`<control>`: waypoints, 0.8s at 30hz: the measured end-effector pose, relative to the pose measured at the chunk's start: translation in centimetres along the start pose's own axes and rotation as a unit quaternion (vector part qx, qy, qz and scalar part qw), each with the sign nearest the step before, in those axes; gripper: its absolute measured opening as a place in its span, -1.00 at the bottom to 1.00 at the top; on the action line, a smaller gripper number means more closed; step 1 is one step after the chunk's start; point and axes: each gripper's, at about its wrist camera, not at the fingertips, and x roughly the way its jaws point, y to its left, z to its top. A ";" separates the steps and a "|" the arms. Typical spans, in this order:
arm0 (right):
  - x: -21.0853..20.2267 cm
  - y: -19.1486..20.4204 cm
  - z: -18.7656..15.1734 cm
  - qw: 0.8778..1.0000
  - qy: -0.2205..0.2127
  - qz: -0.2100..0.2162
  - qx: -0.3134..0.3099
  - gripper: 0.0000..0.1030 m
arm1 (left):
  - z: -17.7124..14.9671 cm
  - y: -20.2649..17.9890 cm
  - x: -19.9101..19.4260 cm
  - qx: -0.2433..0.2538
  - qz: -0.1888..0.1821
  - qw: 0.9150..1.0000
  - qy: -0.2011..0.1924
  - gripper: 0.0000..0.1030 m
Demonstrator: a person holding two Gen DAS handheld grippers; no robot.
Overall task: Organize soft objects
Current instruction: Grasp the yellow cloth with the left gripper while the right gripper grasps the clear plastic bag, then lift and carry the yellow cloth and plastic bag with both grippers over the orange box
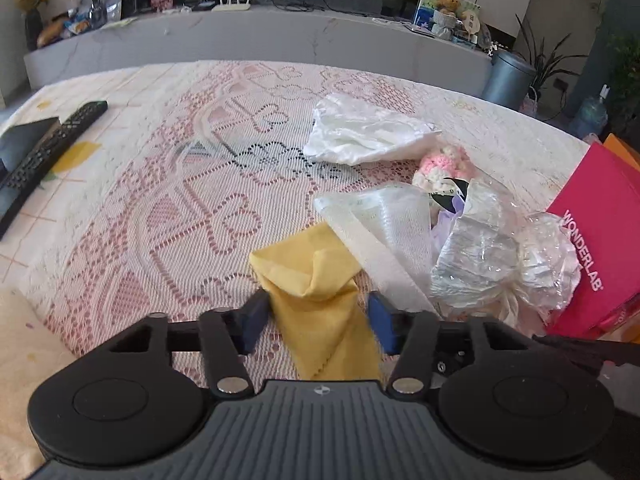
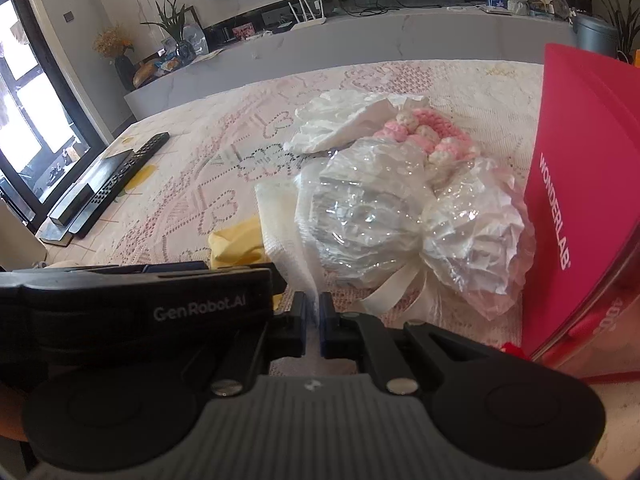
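Lace tablecloth [image 1: 168, 216]; crinkled wrapper [image 2: 360, 216] holds bouquet.

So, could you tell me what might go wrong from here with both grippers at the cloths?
1. The yellow cloth lies between the left gripper jaws, which do not clearly press it; it may slip out if lifted.
2. The right gripper is shut on the white mesh cloth, which runs under the cellophane-wrapped bundle; pulling could drag that bundle along.
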 end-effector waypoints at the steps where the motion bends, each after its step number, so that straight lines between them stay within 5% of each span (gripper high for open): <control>1: 0.0 0.0 0.0 1.000 0.000 0.001 0.001 -0.97 | 0.0 0.0 0.0 -0.002 0.007 1.000 -0.003 -0.18; 5: -0.1 -0.5 0.0 1.000 0.000 0.010 0.012 -0.96 | 0.1 1.1 -0.1 -0.030 -0.002 0.999 -0.010 -0.87; 13: -0.9 -0.3 0.4 1.000 0.000 0.025 0.007 -1.00 | -0.3 1.3 -3.8 -0.045 -0.014 0.996 -0.074 -0.88; 24: -9.6 1.2 -0.5 0.994 -0.067 0.087 -0.004 -1.00 | -2.2 0.8 -11.6 -0.057 -0.006 0.989 -0.134 -0.88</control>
